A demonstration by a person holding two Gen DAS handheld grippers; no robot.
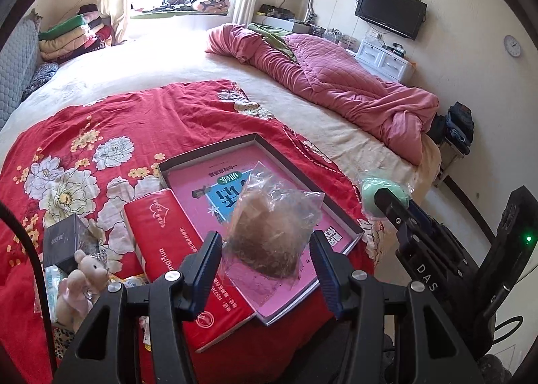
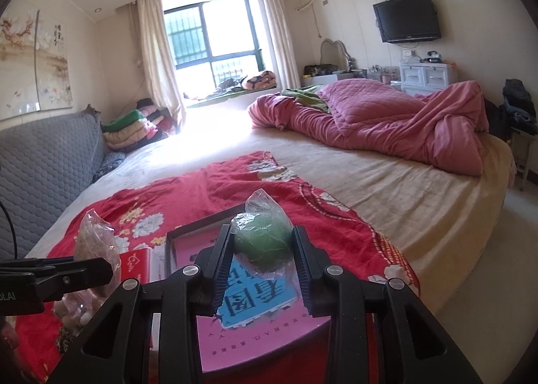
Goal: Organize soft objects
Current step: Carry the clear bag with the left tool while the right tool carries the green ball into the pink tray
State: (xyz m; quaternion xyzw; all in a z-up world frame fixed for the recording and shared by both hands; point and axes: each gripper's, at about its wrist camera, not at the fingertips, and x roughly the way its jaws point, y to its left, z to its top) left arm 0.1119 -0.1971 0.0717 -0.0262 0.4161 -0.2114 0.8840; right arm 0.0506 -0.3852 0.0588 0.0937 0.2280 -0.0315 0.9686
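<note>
My left gripper [image 1: 265, 246] is shut on a brown soft lump in a clear plastic bag [image 1: 269, 232] and holds it above a shallow box [image 1: 262, 145] with a pink book [image 1: 201, 182] inside. The bag also shows in the right wrist view [image 2: 95, 236]. My right gripper [image 2: 262, 252] is shut on a green soft ball in a clear plastic wrap [image 2: 262, 239], held above the same box [image 2: 201, 224]. The right gripper shows in the left wrist view [image 1: 386, 202] with the green ball [image 1: 373, 192].
A red tissue pack [image 1: 175, 249], a black small box [image 1: 65, 242] and a pink plush rabbit [image 1: 80, 279] lie on the red floral cloth [image 1: 101, 135] on the bed. A pink quilt [image 1: 336, 81] is bunched at the far right. A grey headboard [image 2: 43, 162] stands left.
</note>
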